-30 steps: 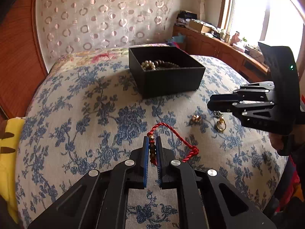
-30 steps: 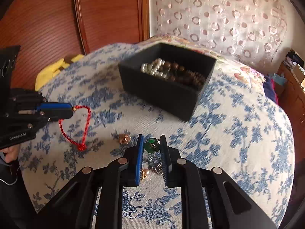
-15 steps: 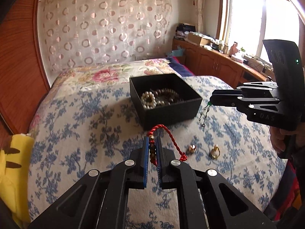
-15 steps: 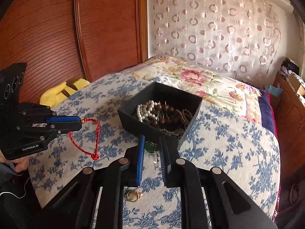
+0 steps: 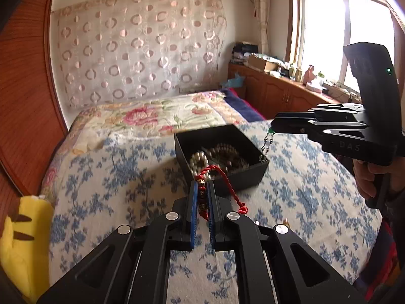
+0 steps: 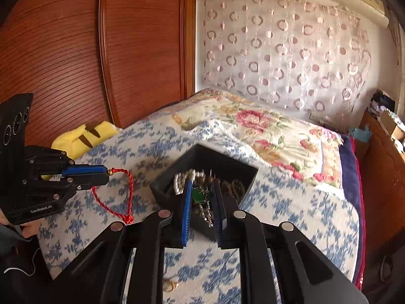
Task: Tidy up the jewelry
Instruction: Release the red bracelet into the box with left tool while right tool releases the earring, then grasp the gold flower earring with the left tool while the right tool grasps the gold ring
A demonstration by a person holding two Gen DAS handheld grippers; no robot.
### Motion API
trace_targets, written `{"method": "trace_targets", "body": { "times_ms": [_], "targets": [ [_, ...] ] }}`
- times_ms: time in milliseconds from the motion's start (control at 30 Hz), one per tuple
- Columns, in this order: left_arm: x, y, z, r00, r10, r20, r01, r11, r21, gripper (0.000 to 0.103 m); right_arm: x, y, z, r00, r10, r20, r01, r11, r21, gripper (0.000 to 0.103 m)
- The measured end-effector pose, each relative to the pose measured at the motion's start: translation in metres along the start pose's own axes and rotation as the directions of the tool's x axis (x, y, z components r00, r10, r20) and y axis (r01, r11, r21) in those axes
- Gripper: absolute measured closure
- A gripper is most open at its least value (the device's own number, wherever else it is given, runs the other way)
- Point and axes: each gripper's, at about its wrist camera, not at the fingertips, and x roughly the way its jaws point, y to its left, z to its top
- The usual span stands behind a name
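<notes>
Black box (image 5: 222, 174) on bed, pearl strand (image 5: 200, 160) and brown beads (image 5: 227, 152) inside

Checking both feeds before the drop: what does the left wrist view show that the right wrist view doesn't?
Only the left wrist view: the window, and the right gripper from the side with the green pendant chain dangling at the black box edge. Only the right wrist view: the red cord bracelet hanging from the left gripper, and the wooden wardrobe. Both: box, bed, yellow plush.
</notes>
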Motion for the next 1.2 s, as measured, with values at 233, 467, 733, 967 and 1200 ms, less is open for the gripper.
{"method": "trace_targets", "body": {
  "times_ms": [233, 467, 733, 967, 1200],
  "targets": [
    [0.006, 0.007, 0.022, 1.0, -0.001, 0.028, 0.001, 1.0, -0.005, 0.097, 0.018, -0.009, 0.013, 1.0, 0.007, -0.009, -0.007, 1.0, 0.006, 0.086],
    [0.026, 0.007, 0.037, 1.0, -0.012, 0.02, 0.012, 1.0, -0.001, 0.097, 0.044, -0.023, 0.007, 0.999, 0.023, -0.046, -0.021, 0.999, 0.05, 0.085],
    [0.061, -0.001, 0.047, 0.999, -0.031, -0.013, 0.031, 0.999, 0.017, 0.097, 0.049, -0.041, -0.006, 0.998, 0.027, -0.056, -0.022, 0.995, 0.093, 0.083],
    [0.084, -0.008, 0.056, 0.999, -0.038, -0.032, 0.039, 0.999, 0.035, 0.097, 0.052, -0.054, -0.023, 0.996, 0.017, -0.084, -0.007, 0.993, 0.116, 0.083],
    [0.093, -0.013, 0.059, 0.998, -0.04, -0.046, 0.041, 0.999, 0.034, 0.095, 0.051, -0.054, -0.037, 0.995, 0.013, -0.099, -0.001, 0.993, 0.119, 0.083]
  ]
}}
